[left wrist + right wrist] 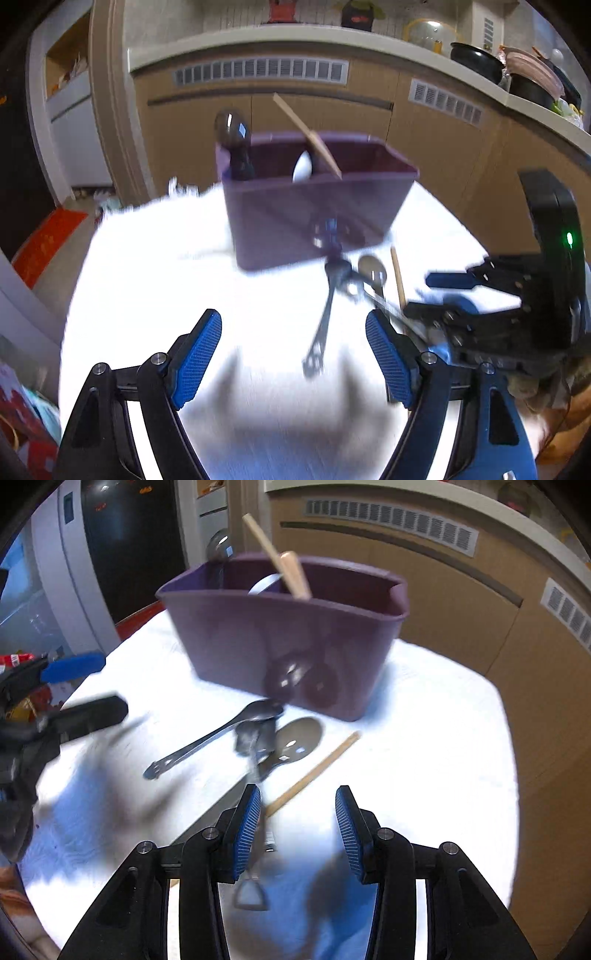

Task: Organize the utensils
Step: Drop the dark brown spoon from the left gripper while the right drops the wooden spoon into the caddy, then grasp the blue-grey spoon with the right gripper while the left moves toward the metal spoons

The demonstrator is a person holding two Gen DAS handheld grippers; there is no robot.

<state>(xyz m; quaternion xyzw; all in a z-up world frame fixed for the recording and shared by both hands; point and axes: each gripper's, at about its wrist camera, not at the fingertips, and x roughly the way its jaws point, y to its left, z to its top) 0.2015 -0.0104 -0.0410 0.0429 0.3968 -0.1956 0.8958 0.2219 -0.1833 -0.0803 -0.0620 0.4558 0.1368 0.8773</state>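
Hovering both grippers, left point(293, 354) and right point(295, 830), jaws spread and empty, we face metal spoons point(210, 738) beside the purple caddy point(280, 646) on the white desk point(424, 757).

Round table point(147, 280) under a white cloth, brightly lit, nearly washed out. Behind it, on the far side, tan wood cabinets point(436, 147) with grey slatted vents point(260, 71) beneath a pale countertop point(295, 37) carrying pots point(476, 61) and dishes. Far left, a red floor mat point(48, 240). Dark doorway point(133, 546) far left in the right view.
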